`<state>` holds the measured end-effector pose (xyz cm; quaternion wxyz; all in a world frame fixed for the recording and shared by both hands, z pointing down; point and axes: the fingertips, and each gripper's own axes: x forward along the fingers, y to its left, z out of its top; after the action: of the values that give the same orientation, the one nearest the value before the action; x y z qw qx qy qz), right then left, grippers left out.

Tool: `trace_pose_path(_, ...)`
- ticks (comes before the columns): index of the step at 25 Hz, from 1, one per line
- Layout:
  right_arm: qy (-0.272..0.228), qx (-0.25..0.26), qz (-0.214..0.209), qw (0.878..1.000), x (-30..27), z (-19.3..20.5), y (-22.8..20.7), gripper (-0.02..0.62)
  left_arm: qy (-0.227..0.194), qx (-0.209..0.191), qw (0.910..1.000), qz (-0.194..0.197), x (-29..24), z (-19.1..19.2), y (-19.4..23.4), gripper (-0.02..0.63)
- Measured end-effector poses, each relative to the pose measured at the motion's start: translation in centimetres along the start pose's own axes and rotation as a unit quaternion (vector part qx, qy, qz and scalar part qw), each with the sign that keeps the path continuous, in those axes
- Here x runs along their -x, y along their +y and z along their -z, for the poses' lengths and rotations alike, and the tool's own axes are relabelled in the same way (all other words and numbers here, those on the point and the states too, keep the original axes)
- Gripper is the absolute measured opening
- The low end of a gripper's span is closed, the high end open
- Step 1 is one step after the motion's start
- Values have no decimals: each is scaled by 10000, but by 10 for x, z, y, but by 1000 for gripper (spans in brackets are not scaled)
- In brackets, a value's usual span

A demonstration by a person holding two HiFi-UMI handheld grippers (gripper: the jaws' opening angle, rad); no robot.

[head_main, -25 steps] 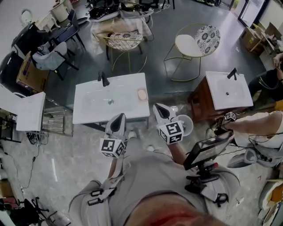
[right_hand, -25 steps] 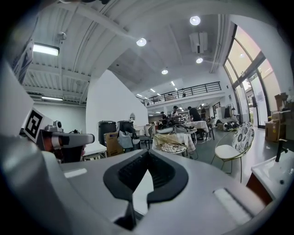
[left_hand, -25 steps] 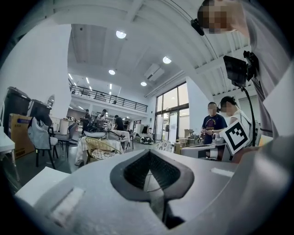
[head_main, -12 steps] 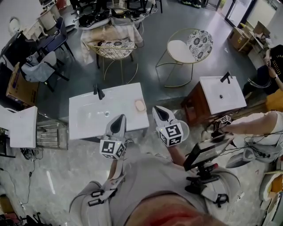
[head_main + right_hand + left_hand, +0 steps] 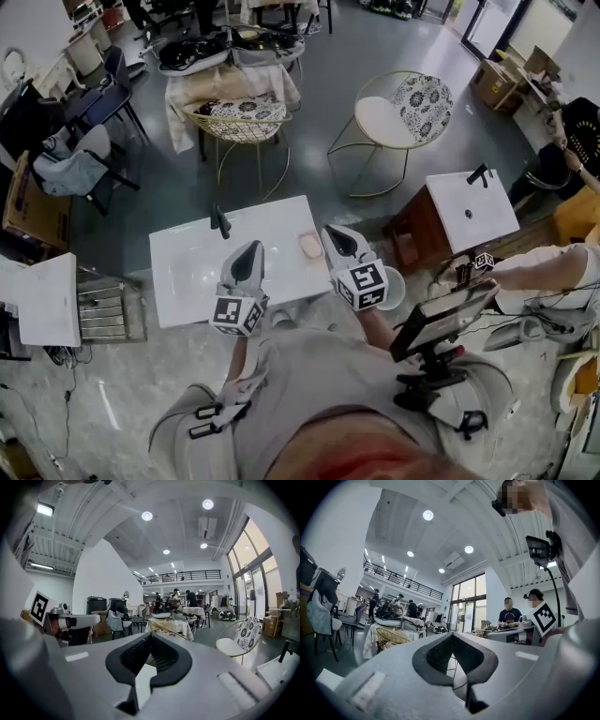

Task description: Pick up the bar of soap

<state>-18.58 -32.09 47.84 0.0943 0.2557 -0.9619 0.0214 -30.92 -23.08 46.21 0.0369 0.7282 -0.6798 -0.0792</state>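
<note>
In the head view a pale pink bar of soap [image 5: 311, 247] lies on the right part of a white sink top [image 5: 187, 277]. My right gripper [image 5: 339, 238] is shut and empty, its tip just right of the soap and not touching it. My left gripper [image 5: 248, 254] is also shut and empty, held above the sink top's front part, left of the soap. In the left gripper view [image 5: 452, 637] and the right gripper view [image 5: 150, 638] the black pads meet at the tips with nothing between them; both look level into the room, and the soap is not in either.
A black faucet [image 5: 221, 223] stands at the sink's back. A second white sink on a wooden cabinet [image 5: 471, 210] is at right, near a seated person. Two wire chairs [image 5: 398, 103] [image 5: 242, 117] stand beyond. A white slab [image 5: 47, 300] is at left.
The sink and soap have drawn nearer in the head view; the soap now lies level with the right gripper's tip. Both grippers stay shut, side by side.
</note>
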Motion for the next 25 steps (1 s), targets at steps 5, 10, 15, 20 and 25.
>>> trace_pose_path(5,114,30,102,9999,-28,-11,13,2,5,114,9999,85,-7,-7,39,-2)
trace_pose_path(10,216,70,126,9997,-42,-7,27,2,92,266,9993,251,-12,2,50,-3)
trace_pose_path(15,141,82,81,9998,-50,-12,32,2,25,327,9987,380,-16,-3,41,-3)
trace_pose_path(20,-83,7,52,10000,-52,-19,28,2,55,192,9993,324,-18,-7,35,-2)
trace_pose_path(25,-490,236,-198,9983,-60,-48,39,2,-162,-33,9997,180,-16,-32,44,-2)
